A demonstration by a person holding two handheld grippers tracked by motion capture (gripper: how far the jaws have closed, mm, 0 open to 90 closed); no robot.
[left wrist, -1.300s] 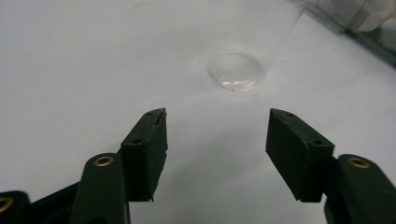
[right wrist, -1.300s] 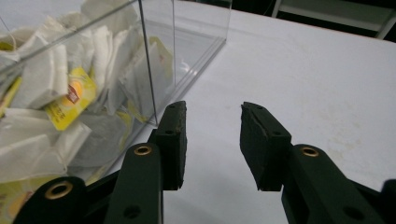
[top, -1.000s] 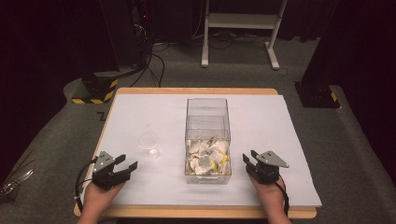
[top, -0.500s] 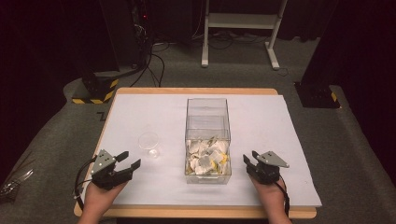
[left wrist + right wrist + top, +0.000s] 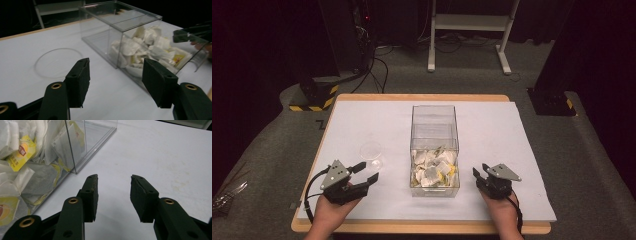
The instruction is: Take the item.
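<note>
Far left, the left gripper (image 5: 366,176) hangs above the white table (image 5: 492,130) with its jaws spread wide and nothing between them. Just ahead of it sits a small clear dish (image 5: 371,151), empty, apart from the jaws. Dead centre is the clear plastic box (image 5: 434,120) — the near half is stuffed with tea bags (image 5: 434,167), white sachets with a few yellow tags. Over on the right, the right gripper (image 5: 478,175) sits just beside the box's near corner, not touching it — jaws parted too, gripping nothing.
</note>
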